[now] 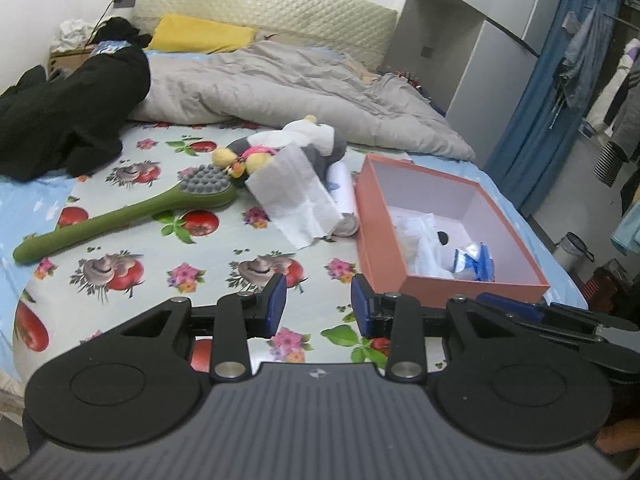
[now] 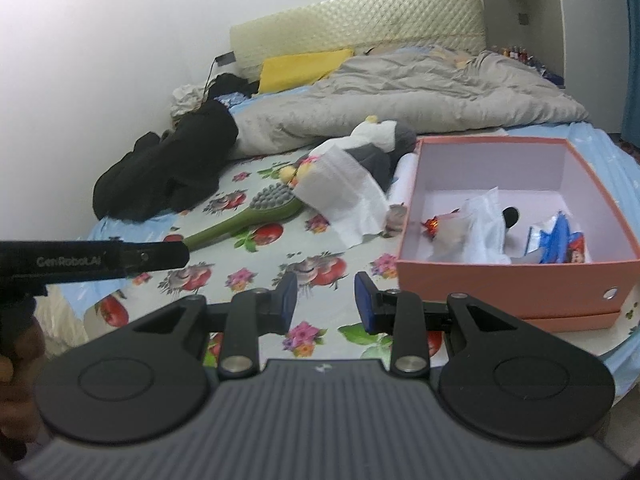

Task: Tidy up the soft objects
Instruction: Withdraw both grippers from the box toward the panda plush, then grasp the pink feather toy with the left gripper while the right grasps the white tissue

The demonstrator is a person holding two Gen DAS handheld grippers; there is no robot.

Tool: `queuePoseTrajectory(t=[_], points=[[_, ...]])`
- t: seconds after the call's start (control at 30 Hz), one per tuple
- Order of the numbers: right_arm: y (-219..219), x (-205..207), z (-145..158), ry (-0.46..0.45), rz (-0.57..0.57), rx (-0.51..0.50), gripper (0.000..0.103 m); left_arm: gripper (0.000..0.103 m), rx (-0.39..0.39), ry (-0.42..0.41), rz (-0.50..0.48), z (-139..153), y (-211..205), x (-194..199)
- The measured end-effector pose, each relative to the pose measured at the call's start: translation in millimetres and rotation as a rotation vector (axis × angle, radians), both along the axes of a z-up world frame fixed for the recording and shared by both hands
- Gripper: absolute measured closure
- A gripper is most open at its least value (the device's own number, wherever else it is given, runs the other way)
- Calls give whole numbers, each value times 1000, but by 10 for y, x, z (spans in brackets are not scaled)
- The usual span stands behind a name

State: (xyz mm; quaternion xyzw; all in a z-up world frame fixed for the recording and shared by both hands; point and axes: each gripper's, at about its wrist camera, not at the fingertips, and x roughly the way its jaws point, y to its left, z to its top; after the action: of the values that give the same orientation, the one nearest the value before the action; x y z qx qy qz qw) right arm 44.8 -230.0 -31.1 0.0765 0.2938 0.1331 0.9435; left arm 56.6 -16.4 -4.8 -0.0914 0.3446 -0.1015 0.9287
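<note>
Left gripper [image 1: 319,300] and right gripper [image 2: 326,300] both gaped wide, empty; pink box [image 1: 384,256] at two o'clock; plush toy [image 1: 304,140] at twelve.

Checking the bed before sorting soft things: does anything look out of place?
Yes: the green massage brush is a hard tool lying among soft items on the floral sheet. A loose white tissue is draped over the plush toy, partly hiding it.

The box [image 1: 452,280] sits right of the brush [image 1: 132,212], with the plush toy [image 1: 316,140] and tissue [image 1: 296,196] between them.
</note>
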Motion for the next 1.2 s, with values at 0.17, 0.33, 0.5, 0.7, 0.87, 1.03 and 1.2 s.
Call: queuePoseTrajectory(t=[0.17, 0.33, 0.5, 0.7, 0.87, 1.03, 1.2], points=[[68, 101, -37, 14, 20, -5, 68, 62, -7, 25, 17, -90, 93, 102], [67, 271, -67, 18, -11, 0, 68, 62, -12, 55, 20, -198, 120, 298], [92, 484, -120, 32, -19, 1, 68, 62, -5, 82, 17, -333, 173, 560], [114, 755, -209, 60, -31, 5, 68, 62, 3, 123, 11, -509, 235, 902], [127, 1039, -272, 77, -28, 11, 68, 62, 5, 135, 13, -637, 295, 1188], [153, 1378, -353, 97, -15, 17, 68, 62, -3, 144, 35, -769, 372, 1523], [210, 1793, -477, 112, 4, 13, 68, 62, -33, 152, 50, -905, 442, 1901]])
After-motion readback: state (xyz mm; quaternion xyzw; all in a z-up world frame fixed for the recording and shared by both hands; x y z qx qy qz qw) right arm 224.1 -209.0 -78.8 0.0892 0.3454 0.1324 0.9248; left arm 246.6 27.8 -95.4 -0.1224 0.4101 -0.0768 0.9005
